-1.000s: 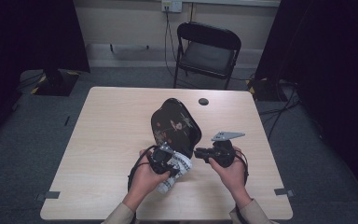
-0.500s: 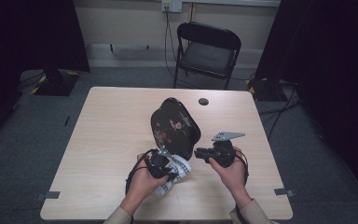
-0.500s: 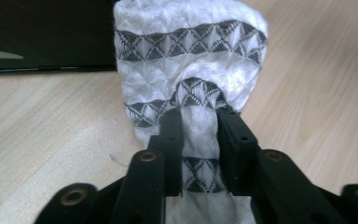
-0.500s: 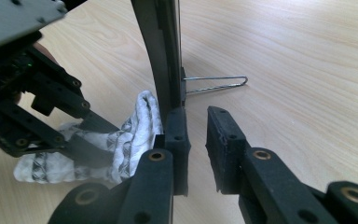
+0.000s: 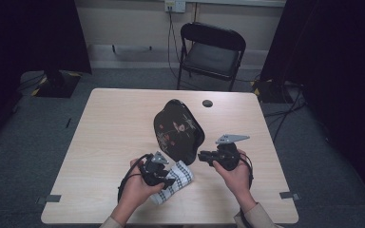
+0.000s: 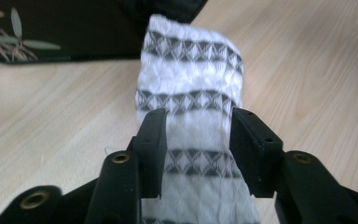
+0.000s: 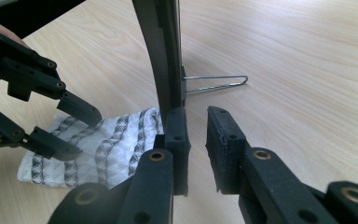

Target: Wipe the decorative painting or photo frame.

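Left gripper view: left tongs (image 6: 196, 140) just opening, cloth (image 6: 191, 84) loose between jaws, lying on surface (image 6: 307, 70) near tray (image 5: 178, 129). Right tongs (image 7: 196, 135) narrow, pinching tray rim upright. Keep tray steady; regrip cloth squarely.

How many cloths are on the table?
1. A white patterned cloth lies folded at the table's near edge, beside the black tray; another could hide under the tray.

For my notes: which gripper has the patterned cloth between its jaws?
The left gripper: its jaws, which have just been opening, straddle the patterned cloth; the right gripper stands at the black tray rim.
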The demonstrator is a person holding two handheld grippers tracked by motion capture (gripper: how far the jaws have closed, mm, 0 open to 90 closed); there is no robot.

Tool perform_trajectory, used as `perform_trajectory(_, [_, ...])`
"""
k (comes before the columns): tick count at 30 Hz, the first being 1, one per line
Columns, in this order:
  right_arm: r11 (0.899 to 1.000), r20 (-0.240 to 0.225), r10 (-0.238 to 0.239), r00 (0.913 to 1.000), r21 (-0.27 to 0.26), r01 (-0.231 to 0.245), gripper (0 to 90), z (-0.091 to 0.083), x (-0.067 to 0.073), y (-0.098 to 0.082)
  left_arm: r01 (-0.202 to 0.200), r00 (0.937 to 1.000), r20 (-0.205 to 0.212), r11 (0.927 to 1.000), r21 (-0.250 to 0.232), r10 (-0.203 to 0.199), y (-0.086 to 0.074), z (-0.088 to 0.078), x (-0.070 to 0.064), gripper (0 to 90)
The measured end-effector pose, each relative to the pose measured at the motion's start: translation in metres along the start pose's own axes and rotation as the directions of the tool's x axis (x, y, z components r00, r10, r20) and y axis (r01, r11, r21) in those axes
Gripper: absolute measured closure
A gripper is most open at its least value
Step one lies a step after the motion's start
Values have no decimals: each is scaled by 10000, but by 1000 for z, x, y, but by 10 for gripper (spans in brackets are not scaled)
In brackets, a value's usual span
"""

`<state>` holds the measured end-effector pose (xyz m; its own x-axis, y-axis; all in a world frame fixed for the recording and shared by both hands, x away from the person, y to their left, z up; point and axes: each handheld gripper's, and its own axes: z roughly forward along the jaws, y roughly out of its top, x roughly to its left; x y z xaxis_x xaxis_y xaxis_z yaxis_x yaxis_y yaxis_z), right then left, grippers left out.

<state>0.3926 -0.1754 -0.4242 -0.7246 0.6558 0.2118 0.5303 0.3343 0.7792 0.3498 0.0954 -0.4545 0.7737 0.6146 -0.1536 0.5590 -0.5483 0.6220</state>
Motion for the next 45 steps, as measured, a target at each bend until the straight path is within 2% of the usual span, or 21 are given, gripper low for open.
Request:
perform_trajectory(4, [10000,2,8,10000,-40,-8,791,-1,0,0,-167,9998,-115,9992,368,171,-10,8,0,477])
perform_trajectory(5, [10000,1,9,10000,-52,-9,791,-1,0,0,-258,9996,-88,9986,457,263,-13,12,0,501])
perform_trajectory(6, [10000,-5,6,10000,-57,-6,791,-1,0,1,-559,9983,-163,9977,380,565,-14,13,0,519])
perform_trajectory(7, [10000,-2,-1,10000,-56,1,791,-1,1,1,-547,9983,-190,9976,418,555,-14,12,0,550])
perform_trajectory(10, [10000,3,-15,10000,-82,15,791,-1,0,1,-448,9990,8,9965,707,448,-11,11,-1,718])
perform_trajectory(13, [10000,8,-14,10000,-92,14,791,-1,0,1,-547,9980,366,9955,776,520,-8,12,-6,777])
perform_trajectory(19, [9999,10,17,10000,-133,-17,791,-2,-1,1,-806,9920,1018,9950,587,744,8,18,-22,787])
perform_trajectory(27, [9998,25,25,10000,-182,-25,783,-3,-2,1,-583,9954,796,9958,709,526,29,32,-21,787])
perform_trajectory(32, [9998,83,72,9999,-212,-70,768,-4,-3,1,-503,9961,763,9955,805,442,34,33,-20,788])
perform_trajectory(37, [9998,160,-3,9999,-179,6,760,-5,-5,1,-403,9957,853,9976,571,353,38,28,-21,792])
perform_trajectory(45, [9994,345,83,9994,-330,-71,735,-11,-8,1,-529,9952,844,9981,312,501,55,14,-23,794])
